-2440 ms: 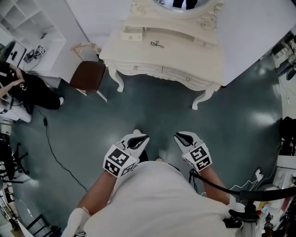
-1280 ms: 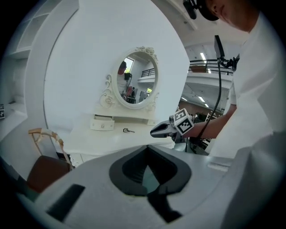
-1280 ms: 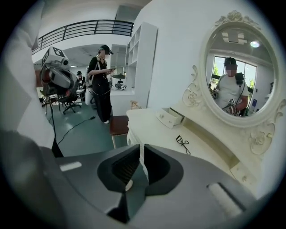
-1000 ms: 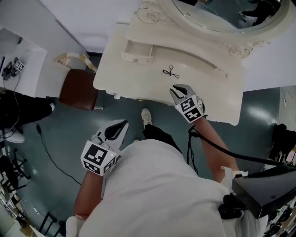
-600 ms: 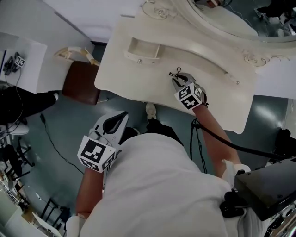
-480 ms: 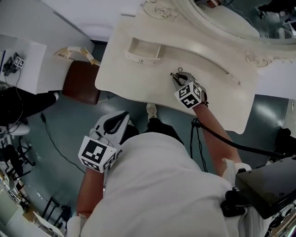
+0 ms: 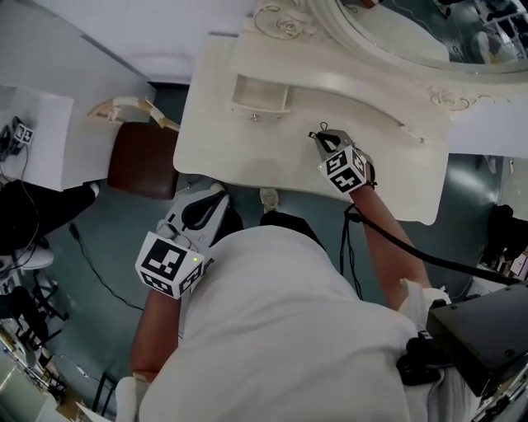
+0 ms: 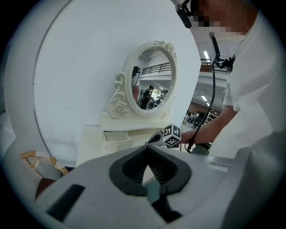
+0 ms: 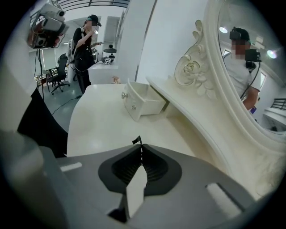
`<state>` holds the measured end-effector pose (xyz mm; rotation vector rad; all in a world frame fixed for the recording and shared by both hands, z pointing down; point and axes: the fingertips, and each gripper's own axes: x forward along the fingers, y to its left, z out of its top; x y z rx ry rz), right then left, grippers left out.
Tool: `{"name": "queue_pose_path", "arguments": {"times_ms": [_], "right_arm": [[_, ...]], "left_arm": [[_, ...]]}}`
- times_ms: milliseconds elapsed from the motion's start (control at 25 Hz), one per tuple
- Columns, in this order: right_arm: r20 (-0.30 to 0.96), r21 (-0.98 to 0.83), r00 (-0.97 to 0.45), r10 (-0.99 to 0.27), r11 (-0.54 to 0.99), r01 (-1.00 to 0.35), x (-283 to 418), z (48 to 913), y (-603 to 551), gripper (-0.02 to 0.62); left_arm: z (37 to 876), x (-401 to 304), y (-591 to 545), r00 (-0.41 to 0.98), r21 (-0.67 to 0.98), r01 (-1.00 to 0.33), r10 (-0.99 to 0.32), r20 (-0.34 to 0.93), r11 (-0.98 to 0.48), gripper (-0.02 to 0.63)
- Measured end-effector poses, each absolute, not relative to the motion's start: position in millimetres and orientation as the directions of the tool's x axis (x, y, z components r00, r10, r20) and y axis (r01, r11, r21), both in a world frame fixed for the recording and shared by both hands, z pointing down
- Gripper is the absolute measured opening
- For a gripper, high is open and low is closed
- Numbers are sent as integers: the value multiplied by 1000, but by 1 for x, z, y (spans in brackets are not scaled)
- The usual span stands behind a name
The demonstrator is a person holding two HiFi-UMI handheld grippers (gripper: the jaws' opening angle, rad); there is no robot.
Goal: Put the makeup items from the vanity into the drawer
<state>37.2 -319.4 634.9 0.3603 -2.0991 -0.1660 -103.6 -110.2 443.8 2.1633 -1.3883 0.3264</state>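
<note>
A small black eyelash curler (image 7: 320, 130) sits at the tips of my right gripper (image 7: 323, 140) over the cream vanity top (image 7: 223, 140). In the right gripper view the right gripper (image 9: 140, 149) is shut, and a thin black piece of the curler (image 9: 137, 141) sticks out beyond the closed jaws. A small drawer (image 7: 259, 95) stands pulled open to the left of it, also seen as the drawer (image 9: 141, 103) ahead of the right gripper. My left gripper (image 7: 203, 211) hangs low in front of the vanity, shut on nothing; the left gripper (image 8: 146, 151) points toward the vanity.
An oval mirror (image 7: 396, 25) in a carved frame rises behind the vanity top. A brown-seated chair (image 7: 140, 157) stands to the vanity's left. A white shelf unit (image 7: 33, 124) and a person in black (image 7: 33, 214) are further left. A cable (image 7: 388, 239) trails from my right arm.
My right gripper reached forward over the vanity to the eyelash curler, which lay free a second ago, and shut on it. The left gripper stayed low beside my body.
</note>
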Motion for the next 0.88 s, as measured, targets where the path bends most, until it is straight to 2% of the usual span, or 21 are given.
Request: {"name": "queue_pose_path", "arguments": {"times_ms": [240,560,880], "right_arm": [[789,263,-508,-345,938,-228,17,589,-311,14],[770,253,-558,-309,951,-177,-54,549,-307,14],[792,255,-549,-268,962,-101,-121,557,-316,14]], "left_arm": [[435,-132,-116,495,301,-868,-747,444,-396,3],[433,-176,-110,529,303,-848,-737,421,-435,3],[439,-222,-101,532,309,-845,-738,414,-436,3]]}}
